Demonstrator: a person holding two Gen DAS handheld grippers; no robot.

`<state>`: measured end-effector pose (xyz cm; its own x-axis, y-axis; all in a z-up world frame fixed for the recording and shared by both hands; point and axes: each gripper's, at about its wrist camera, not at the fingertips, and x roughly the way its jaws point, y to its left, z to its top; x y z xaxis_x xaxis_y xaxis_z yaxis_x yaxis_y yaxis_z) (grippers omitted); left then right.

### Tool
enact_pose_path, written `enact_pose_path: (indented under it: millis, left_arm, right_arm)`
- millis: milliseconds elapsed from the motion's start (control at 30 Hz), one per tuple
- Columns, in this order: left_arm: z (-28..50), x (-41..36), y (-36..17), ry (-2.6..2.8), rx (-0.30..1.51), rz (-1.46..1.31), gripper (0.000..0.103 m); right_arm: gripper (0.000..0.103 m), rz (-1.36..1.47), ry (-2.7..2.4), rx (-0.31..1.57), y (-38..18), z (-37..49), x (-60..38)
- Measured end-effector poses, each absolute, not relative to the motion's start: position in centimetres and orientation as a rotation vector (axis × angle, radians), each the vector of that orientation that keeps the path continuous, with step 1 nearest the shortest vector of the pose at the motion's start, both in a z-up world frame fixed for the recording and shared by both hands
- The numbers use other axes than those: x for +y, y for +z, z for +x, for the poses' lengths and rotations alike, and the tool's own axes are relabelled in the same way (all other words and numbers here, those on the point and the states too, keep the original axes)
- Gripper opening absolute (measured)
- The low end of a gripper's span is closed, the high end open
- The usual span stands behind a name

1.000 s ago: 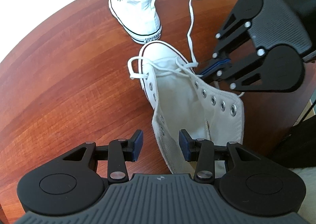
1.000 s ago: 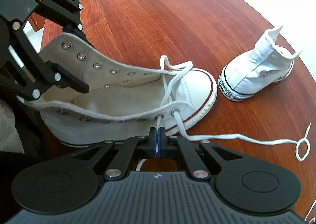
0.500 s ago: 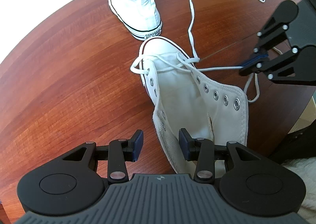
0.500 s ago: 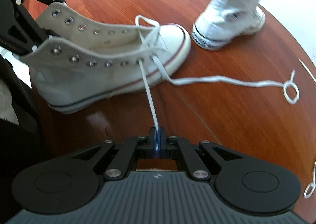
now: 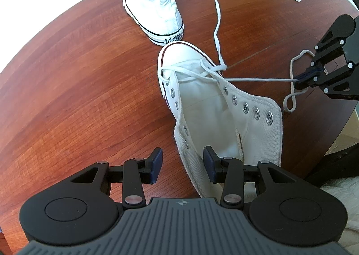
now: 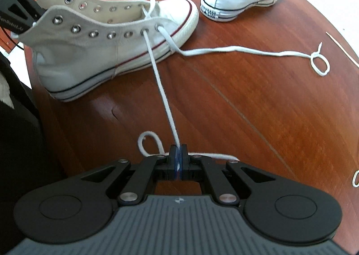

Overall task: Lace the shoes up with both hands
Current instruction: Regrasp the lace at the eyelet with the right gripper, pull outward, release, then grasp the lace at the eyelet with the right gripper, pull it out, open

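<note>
A: Right gripper [image 6: 178, 160] pads clamped on the lace [image 6: 160, 88]. It runs taut toward 11 o'clock to the second eyelet of the near shoe [image 6: 105, 37], which lies toe toward 2 on the table [image 6: 258, 109].

B: Left?

A: Left gripper [image 5: 182, 162] jaws apart, straddling the collar edge; probably not gripping, contact is hard to read. Next empty eyelet is nearer the left.
</note>
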<state>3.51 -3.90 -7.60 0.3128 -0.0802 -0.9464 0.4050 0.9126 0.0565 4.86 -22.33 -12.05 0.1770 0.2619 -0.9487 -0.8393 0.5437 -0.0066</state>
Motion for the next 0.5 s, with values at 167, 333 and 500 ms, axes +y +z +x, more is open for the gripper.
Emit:
enact_pose_path:
  millis: [167,333,500]
  left_arm:
    - [3.5,-3.9,-7.6,-0.333,1.213,0.318,0.043]
    - [3.4,-3.9,-7.5,-0.331,1.213,0.315,0.043]
    - [3.4,-4.0,-7.4,-0.329,1.212,0.315,0.043]
  right_arm:
    - [0.006,-0.596,0.874,1.122,-11.4,4.9,-21.9]
    - [0.033,-0.604,0.917,1.057,-10.5,4.9,-20.6]
    - [0.033,-0.62,0.934,1.013,-10.0,5.5,-19.2]
